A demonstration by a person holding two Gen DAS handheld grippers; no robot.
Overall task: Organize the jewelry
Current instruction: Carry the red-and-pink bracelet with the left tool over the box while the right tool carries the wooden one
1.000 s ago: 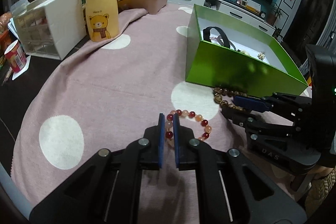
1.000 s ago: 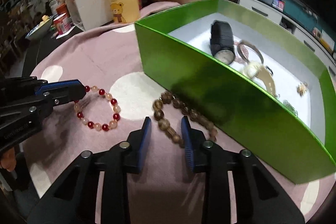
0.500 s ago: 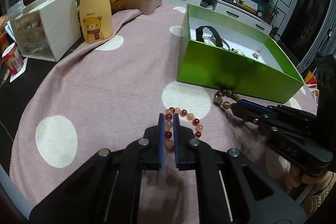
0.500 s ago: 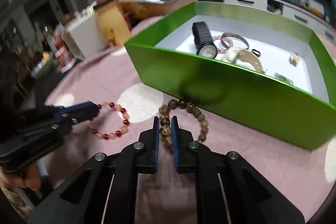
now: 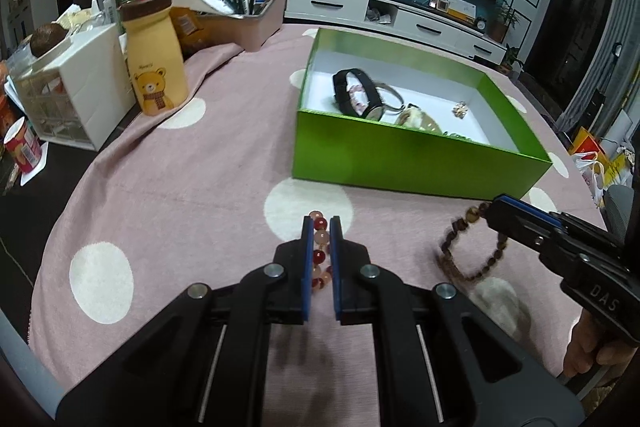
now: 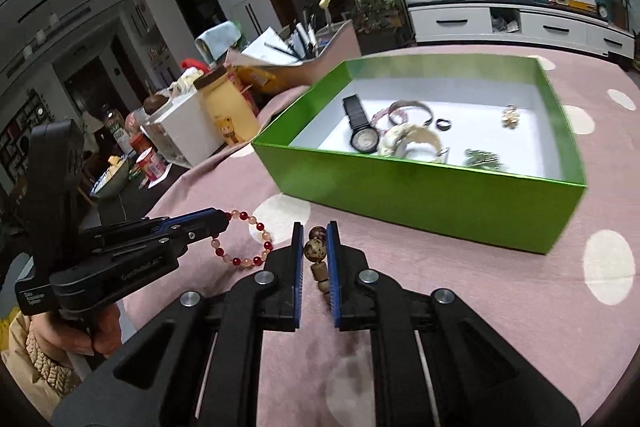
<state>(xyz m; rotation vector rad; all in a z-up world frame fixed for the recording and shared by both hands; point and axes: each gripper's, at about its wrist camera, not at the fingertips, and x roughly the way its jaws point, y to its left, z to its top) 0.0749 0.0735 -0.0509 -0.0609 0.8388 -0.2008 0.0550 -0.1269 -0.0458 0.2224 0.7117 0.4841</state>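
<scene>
Now aloft: red bracelet [image 5: 319, 227] in left gripper's [image 5: 320, 223] pinch; brown bracelet [image 6: 315, 250] in right's [image 6: 314, 229].

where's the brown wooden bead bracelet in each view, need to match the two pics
Left wrist view: the brown wooden bead bracelet hangs at lower right, blurred, from the right gripper.
Right wrist view: bottom centre, pinched between the right gripper's blue pads, beads at.
Shared landmark: the green cardboard box, just beyond the bracelet in both.
</scene>
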